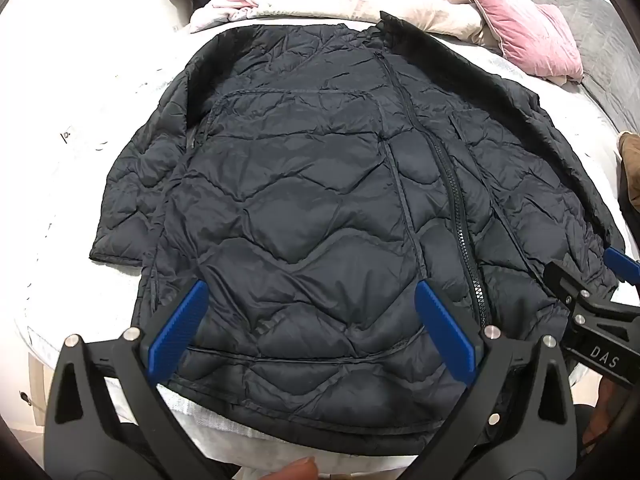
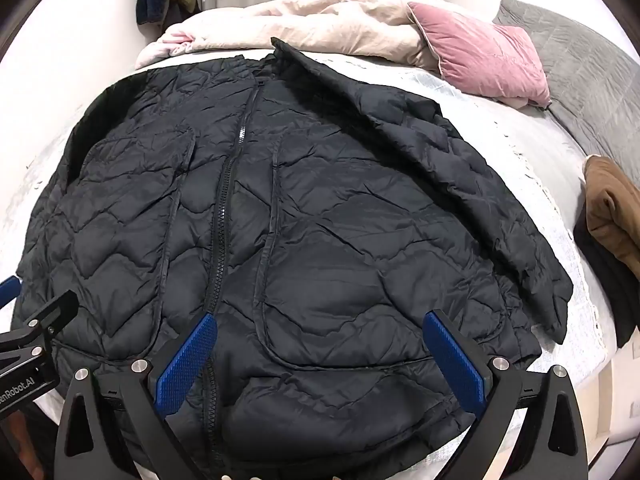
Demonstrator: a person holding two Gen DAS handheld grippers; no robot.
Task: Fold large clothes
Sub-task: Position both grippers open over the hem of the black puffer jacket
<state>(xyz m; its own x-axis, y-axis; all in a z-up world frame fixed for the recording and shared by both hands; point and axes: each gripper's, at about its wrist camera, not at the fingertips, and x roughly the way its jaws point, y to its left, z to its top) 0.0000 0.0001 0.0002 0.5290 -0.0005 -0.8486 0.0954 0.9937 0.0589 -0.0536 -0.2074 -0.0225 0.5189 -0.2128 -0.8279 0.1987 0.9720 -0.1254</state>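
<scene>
Jacket (image 1: 320, 200) flat on bed (image 1: 80, 120); pink pillow (image 1: 528, 36), brown garment (image 2: 612, 212) beside.

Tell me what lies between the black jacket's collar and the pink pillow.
In the right wrist view, a rumpled cream duvet and bare pale bedsheet fill the stretch between the jacket collar and the pink pillow.

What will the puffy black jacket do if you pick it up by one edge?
The jacket will probably flop and droop, since it lies creased and soft on the bed. It is likely light for its size, being puffy and quilted. Its smooth, slightly shiny fabric might slip between the fingers.
</scene>
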